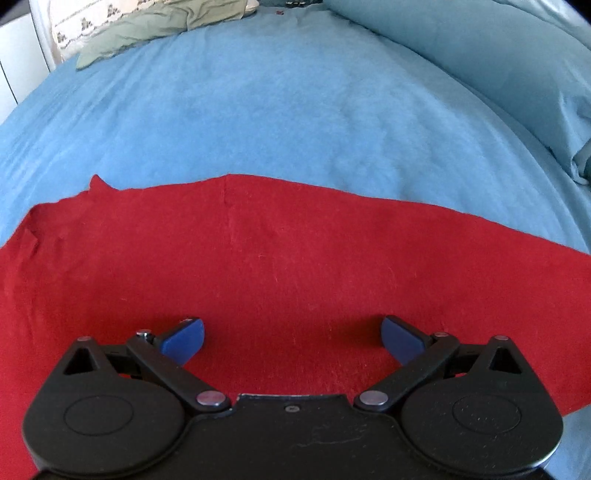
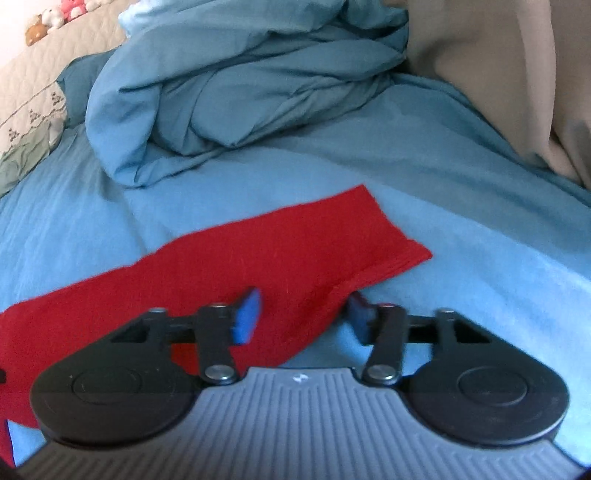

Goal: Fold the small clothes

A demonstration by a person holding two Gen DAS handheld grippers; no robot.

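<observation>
A red garment [image 1: 258, 266] lies spread flat on the blue bedsheet [image 1: 277, 110]. My left gripper [image 1: 291, 338] is open just over the garment's middle, its blue pads [image 1: 184, 339] wide apart with nothing between them. In the right wrist view a red sleeve [image 2: 280, 251] runs up to the right and ends in a hemmed cuff [image 2: 402, 254]. My right gripper [image 2: 303, 314] is open over the sleeve's lower edge, one blue pad [image 2: 247, 317] over the red cloth and the other over the sheet.
A bunched blue duvet [image 2: 240, 92] lies beyond the sleeve. An olive-green garment [image 1: 159, 29] and a patterned cream quilt [image 1: 70, 26] lie at the far left. A beige curtain [image 2: 498, 74] hangs at the right. Soft toys [image 2: 55, 18] sit far back.
</observation>
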